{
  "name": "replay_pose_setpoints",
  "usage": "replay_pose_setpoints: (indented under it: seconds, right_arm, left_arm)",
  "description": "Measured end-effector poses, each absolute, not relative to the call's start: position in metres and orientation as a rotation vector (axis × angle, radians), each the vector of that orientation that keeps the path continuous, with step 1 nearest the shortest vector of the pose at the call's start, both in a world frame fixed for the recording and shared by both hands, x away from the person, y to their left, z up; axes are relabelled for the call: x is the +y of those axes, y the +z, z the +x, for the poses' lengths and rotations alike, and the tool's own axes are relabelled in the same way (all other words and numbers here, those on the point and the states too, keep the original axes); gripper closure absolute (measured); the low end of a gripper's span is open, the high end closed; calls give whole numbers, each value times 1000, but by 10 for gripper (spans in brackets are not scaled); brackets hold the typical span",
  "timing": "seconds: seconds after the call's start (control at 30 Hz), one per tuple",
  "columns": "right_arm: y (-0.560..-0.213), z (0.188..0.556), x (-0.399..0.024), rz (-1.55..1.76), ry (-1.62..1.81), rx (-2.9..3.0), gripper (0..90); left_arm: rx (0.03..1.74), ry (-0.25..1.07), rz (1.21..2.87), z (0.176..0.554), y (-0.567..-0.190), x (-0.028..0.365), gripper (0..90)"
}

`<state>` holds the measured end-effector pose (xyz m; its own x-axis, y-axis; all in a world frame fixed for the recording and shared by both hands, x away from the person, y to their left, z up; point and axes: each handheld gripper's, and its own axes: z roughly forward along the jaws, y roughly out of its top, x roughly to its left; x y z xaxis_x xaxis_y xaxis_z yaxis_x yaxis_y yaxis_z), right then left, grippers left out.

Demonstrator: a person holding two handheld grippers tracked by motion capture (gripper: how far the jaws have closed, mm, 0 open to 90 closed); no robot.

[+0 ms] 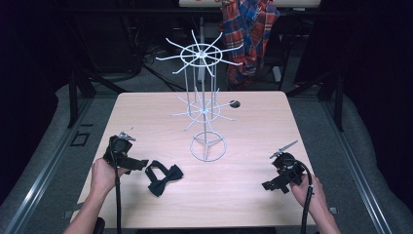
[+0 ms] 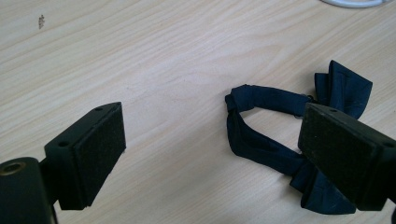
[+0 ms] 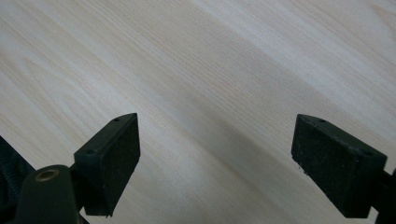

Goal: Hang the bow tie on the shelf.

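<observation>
A dark navy bow tie with its neck strap lies flat on the wooden table, near the front left. My left gripper hovers just left of it, jaws wide open; in the left gripper view the bow tie lies ahead, partly behind the right pad, untouched. My right gripper is held at the front right over bare wood, open, with nothing between its pads. A white wire display stand with two tiers of radiating hooks rises at the table's centre.
The stand's ring base sits between the two grippers. A small dark hole marks the tabletop behind the stand. A plaid shirt hangs beyond the far edge. Dark frame posts flank the table.
</observation>
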<state>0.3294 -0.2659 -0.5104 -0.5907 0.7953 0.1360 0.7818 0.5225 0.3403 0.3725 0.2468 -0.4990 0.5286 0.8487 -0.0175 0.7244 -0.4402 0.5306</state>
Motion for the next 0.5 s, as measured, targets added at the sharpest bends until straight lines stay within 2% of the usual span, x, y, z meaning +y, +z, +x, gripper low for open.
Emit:
replay_pose_setpoints:
  seconds: [0.5]
  right_arm:
    - [-509, 327, -264, 1414, 589, 2707, 153]
  left_arm:
    - [1267, 339, 2311, 377, -499, 236, 51]
